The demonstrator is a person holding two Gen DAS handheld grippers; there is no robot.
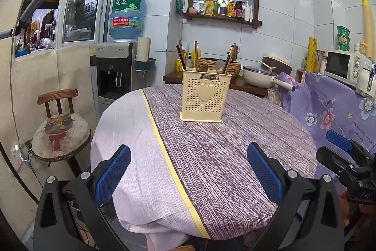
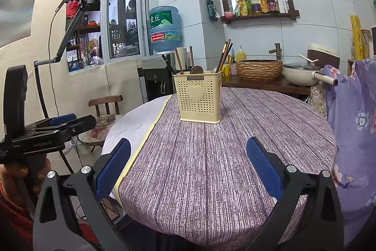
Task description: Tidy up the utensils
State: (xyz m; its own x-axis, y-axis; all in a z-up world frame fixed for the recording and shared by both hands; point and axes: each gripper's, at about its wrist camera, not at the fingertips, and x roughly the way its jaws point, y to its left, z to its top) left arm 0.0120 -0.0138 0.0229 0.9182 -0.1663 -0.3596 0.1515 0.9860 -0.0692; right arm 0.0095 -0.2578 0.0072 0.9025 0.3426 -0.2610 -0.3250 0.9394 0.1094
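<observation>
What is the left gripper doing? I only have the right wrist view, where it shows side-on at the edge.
Observer: In the left wrist view, the left gripper is open and holds nothing.
Operator: I can make out one brown spoon in the holder. Is there another?
Observer: Yes. The utensil holder also has a pale spoon in it, to the right of the brown spoon.
Operator: What is past the floral cloth on the right?
Observer: A white microwave stands behind it.
</observation>
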